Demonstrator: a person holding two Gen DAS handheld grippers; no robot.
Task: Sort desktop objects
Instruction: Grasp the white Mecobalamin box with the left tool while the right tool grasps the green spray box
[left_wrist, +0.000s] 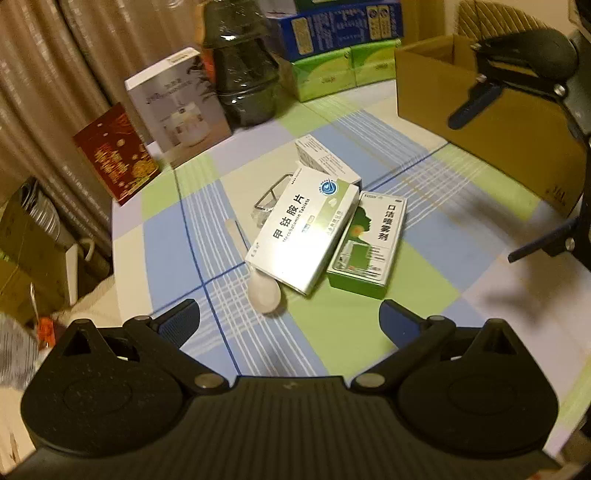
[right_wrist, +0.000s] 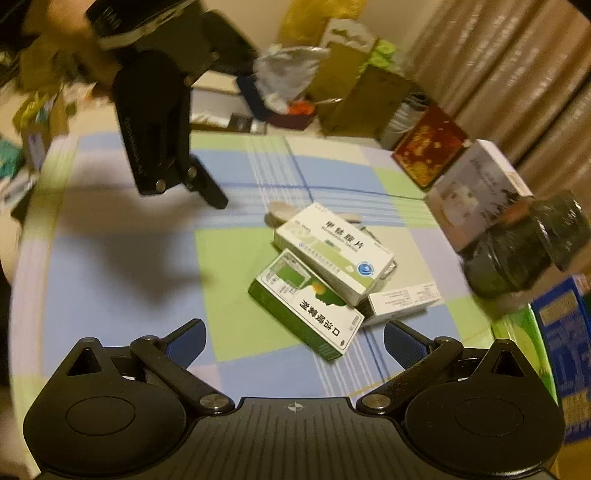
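Note:
Several boxes lie piled mid-table on a checked cloth. A white tablet box (left_wrist: 306, 232) (right_wrist: 332, 254) rests on a green spray box (left_wrist: 369, 243) (right_wrist: 306, 302) and a smaller white box (left_wrist: 325, 158) (right_wrist: 402, 299). A white plastic spoon (left_wrist: 258, 280) (right_wrist: 277, 214) pokes out from under the pile, beside a clear clip-like item (left_wrist: 269, 203). My left gripper (left_wrist: 290, 321) hovers open just short of the spoon. My right gripper (right_wrist: 295, 343) is open near the green box's end; in the left wrist view the right gripper (left_wrist: 506, 177) hangs open at the right.
An open cardboard box (left_wrist: 480, 122) stands at the table's far right. A red box (left_wrist: 118, 155), a white picture box (left_wrist: 177, 107), dark wrapped jars (left_wrist: 243, 74) and blue and green cartons (left_wrist: 332, 48) line the back edge. Clutter sits on the floor beyond the table edge (left_wrist: 118, 258).

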